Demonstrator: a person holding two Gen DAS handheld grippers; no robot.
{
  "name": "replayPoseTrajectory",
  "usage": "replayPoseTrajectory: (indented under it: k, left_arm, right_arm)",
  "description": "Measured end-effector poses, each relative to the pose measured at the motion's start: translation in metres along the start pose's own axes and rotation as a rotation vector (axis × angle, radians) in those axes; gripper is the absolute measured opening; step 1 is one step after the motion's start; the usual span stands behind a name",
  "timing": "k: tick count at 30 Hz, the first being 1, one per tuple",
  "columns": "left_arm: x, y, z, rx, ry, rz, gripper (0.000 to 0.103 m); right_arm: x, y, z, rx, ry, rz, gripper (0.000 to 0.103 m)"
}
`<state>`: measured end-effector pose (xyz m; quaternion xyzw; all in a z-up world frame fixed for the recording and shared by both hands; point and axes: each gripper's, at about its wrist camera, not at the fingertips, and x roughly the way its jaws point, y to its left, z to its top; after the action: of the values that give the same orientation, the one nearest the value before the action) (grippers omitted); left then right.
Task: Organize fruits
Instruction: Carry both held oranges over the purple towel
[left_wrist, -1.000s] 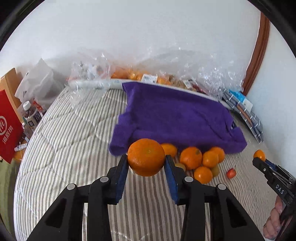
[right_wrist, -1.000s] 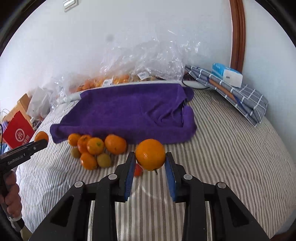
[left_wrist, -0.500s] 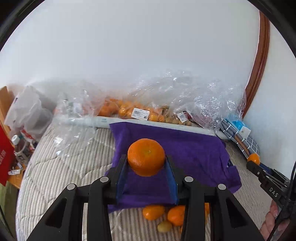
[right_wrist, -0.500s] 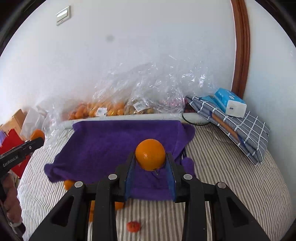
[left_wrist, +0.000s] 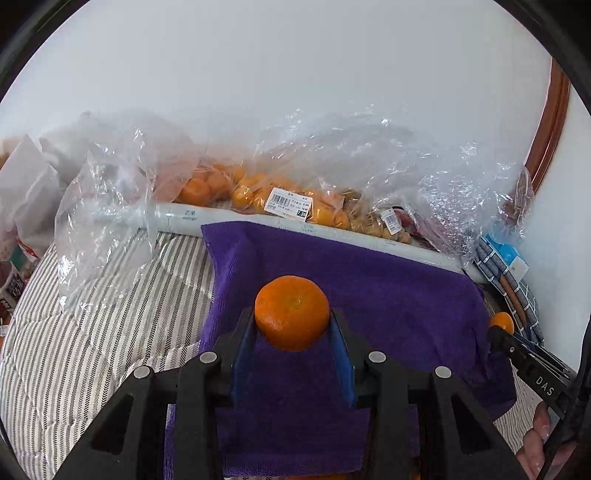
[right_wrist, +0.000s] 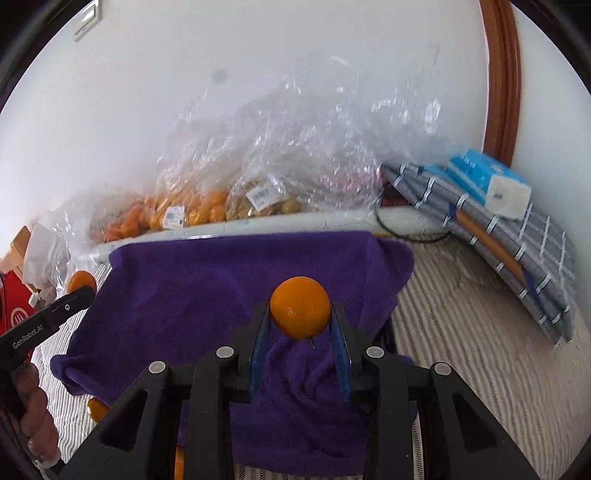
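Note:
My left gripper is shut on an orange and holds it above the purple towel spread on the striped bed. My right gripper is shut on a second orange, also above the purple towel. The right gripper's tip with its orange shows at the right edge of the left wrist view. The left gripper's orange shows at the left of the right wrist view. A loose orange peeks out below the towel's near edge.
Clear plastic bags of oranges and small brown fruit lie along the wall behind a white tube. A folded checked cloth with a blue tissue pack lies at the right. A red box stands at the left.
Both grippers have moved forward and up over the purple towel, each still holding its orange. The pile of loose fruit has dropped below the towel's near edge, mostly out of view.

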<state>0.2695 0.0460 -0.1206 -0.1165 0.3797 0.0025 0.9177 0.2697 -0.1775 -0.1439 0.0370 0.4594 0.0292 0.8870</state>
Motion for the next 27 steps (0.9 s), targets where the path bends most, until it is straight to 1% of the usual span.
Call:
replayPoseTrajectory:
  k: [2, 7, 10, 14, 22, 27]
  left_arm:
    - [0.005, 0.004, -0.003, -0.014, 0.015, -0.008, 0.037]
    - [0.017, 0.008, -0.008, -0.031, 0.052, -0.011, 0.037]
    - [0.020, 0.004, -0.010, -0.013, 0.053, -0.008, 0.037]
    - [0.024, -0.002, -0.013, 0.026, 0.064, 0.020, 0.037]
    - [0.027, -0.004, -0.013, 0.036, 0.089, 0.022, 0.037]
    - [0.031, -0.003, -0.013, 0.025, 0.114, 0.014, 0.037]
  right_arm:
    - [0.005, -0.002, -0.005, 0.010, 0.017, 0.019, 0.032]
    - [0.009, -0.001, -0.013, -0.006, 0.025, 0.010, 0.032]
    - [0.010, -0.001, -0.015, -0.010, 0.026, 0.010, 0.032]
    - [0.016, 0.000, -0.018, -0.011, 0.048, 0.010, 0.032]
    - [0.022, 0.007, -0.023, -0.036, 0.079, 0.015, 0.032]
    - [0.027, 0.009, -0.025, -0.040, 0.102, 0.010, 0.032]
